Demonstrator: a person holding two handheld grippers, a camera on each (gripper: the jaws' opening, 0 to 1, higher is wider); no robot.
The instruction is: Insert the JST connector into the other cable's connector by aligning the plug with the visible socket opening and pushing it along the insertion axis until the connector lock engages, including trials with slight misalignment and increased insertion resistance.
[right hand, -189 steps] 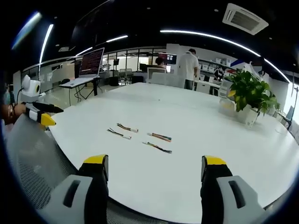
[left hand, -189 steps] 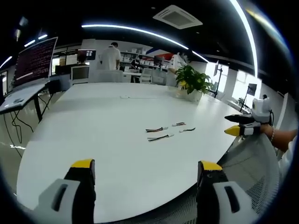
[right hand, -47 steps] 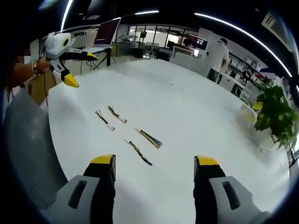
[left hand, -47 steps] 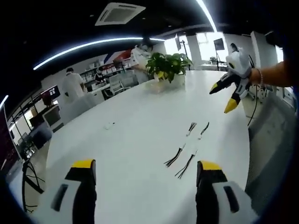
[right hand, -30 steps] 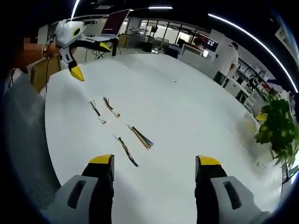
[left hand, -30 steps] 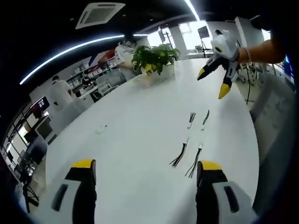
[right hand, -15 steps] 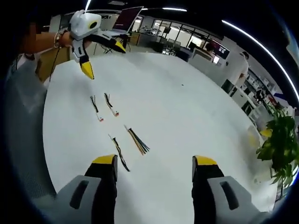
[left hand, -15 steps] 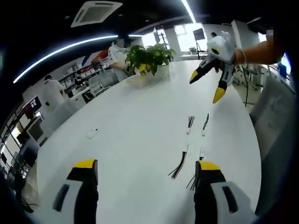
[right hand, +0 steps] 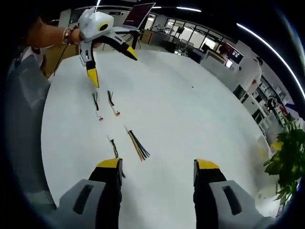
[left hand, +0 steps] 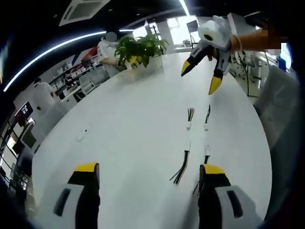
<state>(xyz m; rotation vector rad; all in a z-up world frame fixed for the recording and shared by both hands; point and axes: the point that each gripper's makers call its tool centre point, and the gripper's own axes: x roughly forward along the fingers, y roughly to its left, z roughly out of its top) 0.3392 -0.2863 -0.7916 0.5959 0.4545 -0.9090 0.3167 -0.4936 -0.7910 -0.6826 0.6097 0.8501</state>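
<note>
Several short wire cables with small white connectors lie on the white table (left hand: 119,119). In the left gripper view one pair (left hand: 189,117) lies farther off, and another cable (left hand: 180,170) lies just before my right-hand jaw. My left gripper (left hand: 149,168) is open and holds nothing. The right gripper (left hand: 200,77) hangs open above the far pair. In the right gripper view two cables (right hand: 96,107) lie under the left gripper (right hand: 112,64), which is open. A fanned-wire cable (right hand: 137,144) lies near my open, unladen right gripper (right hand: 157,164).
A potted plant (left hand: 138,47) stands at the table's far side, and it shows again at the edge (right hand: 286,157). A grey mesh chair (left hand: 281,119) is beside the table edge. A small white item (left hand: 83,135) lies on the table. People stand at desks beyond.
Both views have shifted forward over the table, so the cables now lie closer to each gripper's jaws. Each gripper appears larger and nearer in the other's view. No cable has moved.
</note>
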